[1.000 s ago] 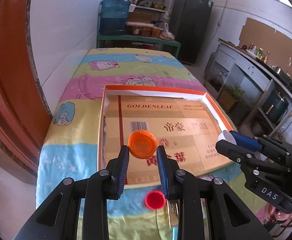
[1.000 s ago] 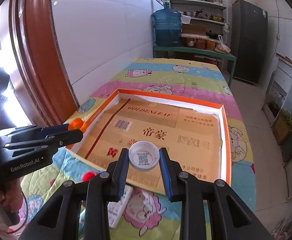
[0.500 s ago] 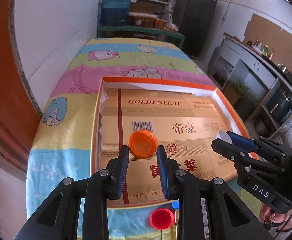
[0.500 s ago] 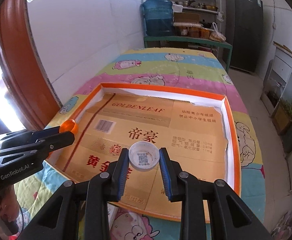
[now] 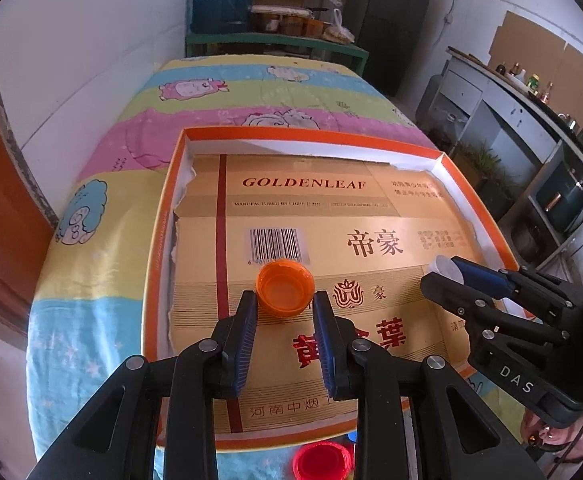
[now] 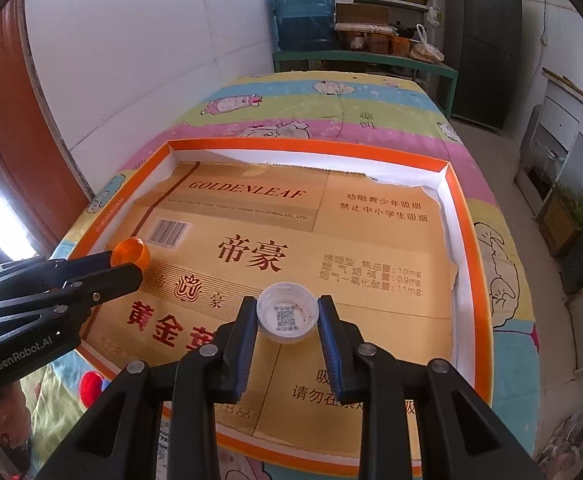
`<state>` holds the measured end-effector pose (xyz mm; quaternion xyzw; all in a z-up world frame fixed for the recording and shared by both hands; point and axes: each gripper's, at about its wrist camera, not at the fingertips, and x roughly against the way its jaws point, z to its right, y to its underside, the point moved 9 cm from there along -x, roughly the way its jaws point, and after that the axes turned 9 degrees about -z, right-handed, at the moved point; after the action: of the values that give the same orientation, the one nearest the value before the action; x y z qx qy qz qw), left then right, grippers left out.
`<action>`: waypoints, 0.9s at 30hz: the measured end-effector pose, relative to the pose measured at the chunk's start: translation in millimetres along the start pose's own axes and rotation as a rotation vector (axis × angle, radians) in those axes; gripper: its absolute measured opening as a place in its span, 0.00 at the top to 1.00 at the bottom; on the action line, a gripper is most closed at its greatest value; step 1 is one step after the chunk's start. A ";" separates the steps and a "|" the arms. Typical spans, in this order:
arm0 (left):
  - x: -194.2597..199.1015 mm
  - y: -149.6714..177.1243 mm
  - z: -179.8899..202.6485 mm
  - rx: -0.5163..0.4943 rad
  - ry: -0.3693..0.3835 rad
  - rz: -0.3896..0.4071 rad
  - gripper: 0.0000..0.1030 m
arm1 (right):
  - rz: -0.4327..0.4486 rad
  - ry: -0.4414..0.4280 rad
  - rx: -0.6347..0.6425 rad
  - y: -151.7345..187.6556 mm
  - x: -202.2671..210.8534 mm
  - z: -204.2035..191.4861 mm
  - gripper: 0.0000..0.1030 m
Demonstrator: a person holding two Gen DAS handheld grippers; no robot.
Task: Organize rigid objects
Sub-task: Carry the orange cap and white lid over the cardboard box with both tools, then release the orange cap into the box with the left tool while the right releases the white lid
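My left gripper [image 5: 285, 304] is shut on an orange bottle cap [image 5: 285, 288], held open side up above the near-left part of the orange-rimmed tray [image 5: 159, 216]. My right gripper [image 6: 287, 312] is shut on a white bottle cap [image 6: 287, 314] with a QR code inside, held above the tray's near middle [image 6: 465, 240]. Each gripper shows in the other's view: the right one [image 5: 443, 276] with the white cap [image 5: 445, 268], the left one [image 6: 127, 266] with the orange cap [image 6: 131, 254]. A red cap [image 5: 323, 460] lies on the cloth in front of the tray.
The tray is lined with gold cardboard [image 5: 311, 216] and sits on a table with a striped cartoon cloth [image 5: 91, 248]. A white wall [image 5: 71, 40] runs along the left. A shelf with a water jug [image 6: 303, 12] stands beyond the far end.
Both grippers have moved forward over the tray, each still holding its cap. The red cap has slid toward the bottom edge of the left wrist view.
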<state>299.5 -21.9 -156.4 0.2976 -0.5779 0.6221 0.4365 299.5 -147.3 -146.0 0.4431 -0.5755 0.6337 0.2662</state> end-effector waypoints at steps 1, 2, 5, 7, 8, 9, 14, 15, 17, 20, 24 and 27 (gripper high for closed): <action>-1.9 0.4 0.3 0.000 0.000 -0.004 0.72 | -0.002 0.002 0.001 0.2 -1.0 0.1 0.70; -2.6 0.7 0.4 0.000 0.001 -0.005 0.72 | -0.003 0.002 0.002 0.3 -1.4 0.1 0.70; -6.3 2.1 0.7 0.003 0.004 -0.015 0.72 | -0.008 0.006 0.005 1.0 -3.9 -0.4 0.70; -9.5 3.4 0.1 0.004 0.004 -0.025 0.72 | -0.011 0.013 0.009 1.5 -5.5 -0.8 0.70; -10.4 3.9 0.0 0.003 0.004 -0.028 0.71 | -0.012 0.016 0.010 1.6 -6.4 -1.0 0.70; -11.4 3.3 0.1 0.002 0.001 -0.026 0.71 | -0.013 0.019 0.012 2.0 -7.2 -1.2 0.70; -12.5 4.2 2.1 -0.011 -0.012 -0.028 0.71 | -0.014 0.038 0.026 3.3 -8.8 -2.3 0.70; -12.8 4.1 2.5 -0.013 -0.015 -0.027 0.71 | -0.014 0.044 0.028 3.0 -8.6 -2.4 0.70; -13.0 4.6 3.9 -0.024 -0.011 -0.026 0.65 | -0.012 0.054 0.031 3.0 -8.5 -2.7 0.70; -13.5 4.8 8.3 -0.042 0.017 -0.026 0.57 | -0.009 0.061 0.032 3.3 -9.0 -3.0 0.70; -13.0 4.8 9.6 -0.043 0.040 -0.031 0.54 | -0.009 0.069 0.032 3.6 -9.1 -2.2 0.69; -11.6 5.7 9.4 -0.036 0.048 -0.029 0.54 | 0.000 0.078 0.036 3.1 -6.0 -2.4 0.62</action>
<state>298.3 -33.2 -167.7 0.2830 -0.5742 0.6120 0.4643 299.2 -144.6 -152.6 0.4229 -0.5530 0.6608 0.2806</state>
